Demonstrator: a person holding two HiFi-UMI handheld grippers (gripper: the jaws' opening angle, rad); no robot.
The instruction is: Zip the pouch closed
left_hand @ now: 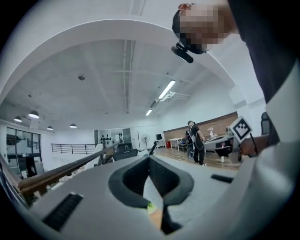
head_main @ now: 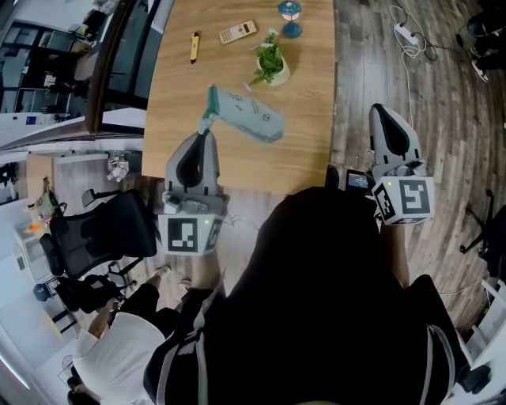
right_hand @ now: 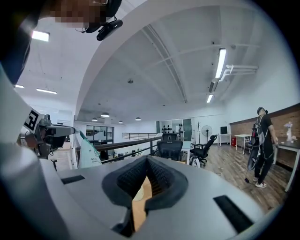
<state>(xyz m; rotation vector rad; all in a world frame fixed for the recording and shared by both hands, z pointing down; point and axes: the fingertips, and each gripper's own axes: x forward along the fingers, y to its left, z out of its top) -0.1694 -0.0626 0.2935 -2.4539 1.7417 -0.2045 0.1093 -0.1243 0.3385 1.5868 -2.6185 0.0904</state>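
The pale green pouch (head_main: 247, 116) with a teal end hangs tilted over the wooden table (head_main: 300, 134) in the head view. My left gripper (head_main: 206, 133) is shut on its near left corner. In the left gripper view the jaws (left_hand: 150, 159) are pressed together with a thin pale sliver of the pouch (left_hand: 153, 187) between them. From the right gripper view the pouch (right_hand: 87, 153) shows at the left, held up by the left gripper (right_hand: 47, 132). My right gripper (head_main: 387, 126) is off the table's right edge over the floor, shut (right_hand: 147, 163) on nothing. The zip itself is not visible.
On the far part of the table stand a small potted plant (head_main: 271, 63), a calculator (head_main: 237, 32), a yellow pen (head_main: 194, 46) and a blue object (head_main: 290, 17). A black office chair (head_main: 103, 229) is at the left; a power strip (head_main: 407, 33) lies on the floor.
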